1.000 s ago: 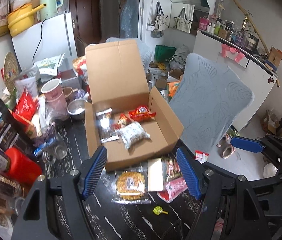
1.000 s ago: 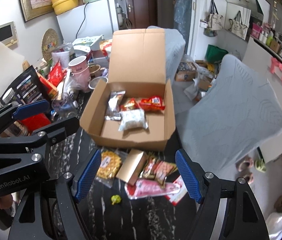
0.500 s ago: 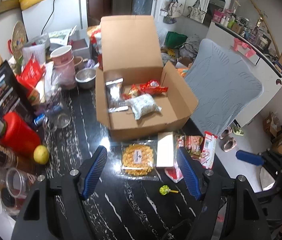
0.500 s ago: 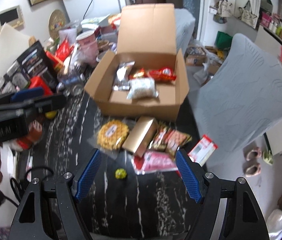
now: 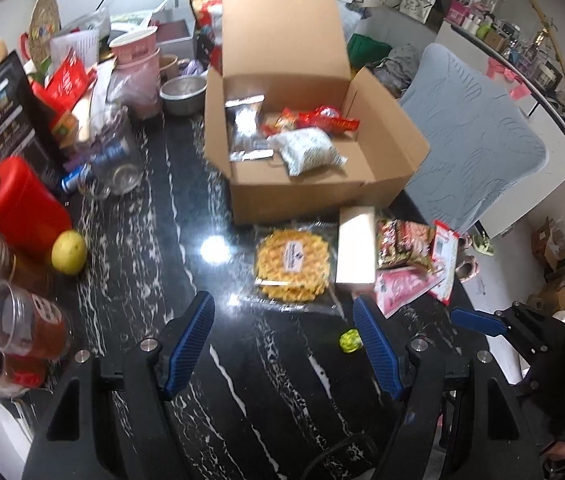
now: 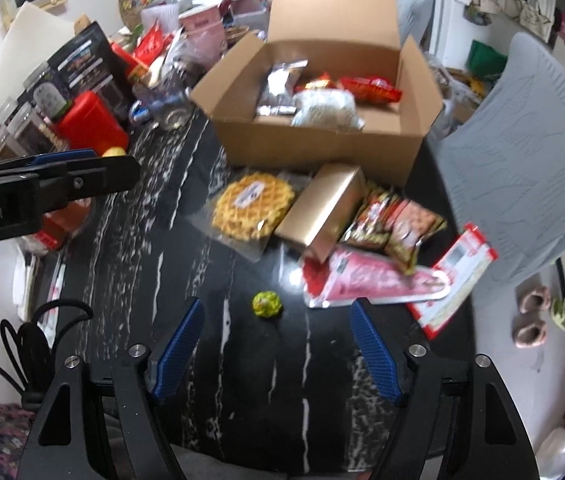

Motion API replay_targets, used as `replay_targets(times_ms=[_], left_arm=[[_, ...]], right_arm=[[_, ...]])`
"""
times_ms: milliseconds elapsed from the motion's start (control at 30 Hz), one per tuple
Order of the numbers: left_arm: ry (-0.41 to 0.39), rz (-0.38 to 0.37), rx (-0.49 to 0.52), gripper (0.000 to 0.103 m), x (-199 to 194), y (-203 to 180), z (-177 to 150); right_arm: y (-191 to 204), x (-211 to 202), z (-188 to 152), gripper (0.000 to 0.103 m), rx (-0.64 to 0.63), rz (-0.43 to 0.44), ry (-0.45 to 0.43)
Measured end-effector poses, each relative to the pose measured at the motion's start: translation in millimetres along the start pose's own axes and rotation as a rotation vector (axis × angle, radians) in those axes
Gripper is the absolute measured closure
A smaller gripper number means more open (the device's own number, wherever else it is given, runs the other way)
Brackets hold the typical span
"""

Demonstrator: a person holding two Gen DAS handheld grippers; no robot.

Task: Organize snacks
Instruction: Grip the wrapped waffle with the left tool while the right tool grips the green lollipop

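Grippers, left [image 5: 284,338] and right [image 6: 276,346], spread empty; gold box [image 6: 322,210] lies long-axis toward cardboard box [image 6: 314,148].

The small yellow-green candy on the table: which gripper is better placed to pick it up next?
Probably the right gripper: open and empty, with the candy just ahead, centred between its fingers. The left gripper, also open, has it beside one finger.

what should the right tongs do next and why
Probably keep lowering the right tongs onto the small yellow-green candy and close on it. It lies alone on the black table, almost centred just ahead of the open tongs, which hold nothing, while the cardboard box behind already holds a few snacks.
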State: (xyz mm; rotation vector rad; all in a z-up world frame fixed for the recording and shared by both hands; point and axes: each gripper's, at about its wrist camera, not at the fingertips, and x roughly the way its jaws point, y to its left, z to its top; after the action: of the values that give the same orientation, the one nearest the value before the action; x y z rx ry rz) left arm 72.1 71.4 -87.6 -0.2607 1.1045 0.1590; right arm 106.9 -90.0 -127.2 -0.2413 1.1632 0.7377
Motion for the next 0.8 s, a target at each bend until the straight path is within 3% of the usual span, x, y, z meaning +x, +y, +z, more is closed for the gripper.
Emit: replay_targets(times_ms=[233, 400, 633, 800], left_arm=[[0.059, 0.021, -0.027, 0.031, 20.7, 9.9, -14.0], [0.079, 0.024, -0.024, 0.031, 30.4, 10.9, -12.5], [0.080, 0.013, -0.023, 0.031, 42.4, 9.0, 1.0], [0.090, -0.021, -0.041, 0.031, 54.7, 10.0, 12.0]], right_arm=[[-6.5, 39.0, -9.2, 0.039, 0.011, 0.037, 0.048], [-8.5, 70.9, -14.3, 0.061, 0.029, 0.068, 0.088], [-7.0, 98.4, -14.5, 0.065, 0.037, 0.090, 0.114], [-9.5, 103.2, -10.5, 0.075, 0.032, 0.096, 0.099]])
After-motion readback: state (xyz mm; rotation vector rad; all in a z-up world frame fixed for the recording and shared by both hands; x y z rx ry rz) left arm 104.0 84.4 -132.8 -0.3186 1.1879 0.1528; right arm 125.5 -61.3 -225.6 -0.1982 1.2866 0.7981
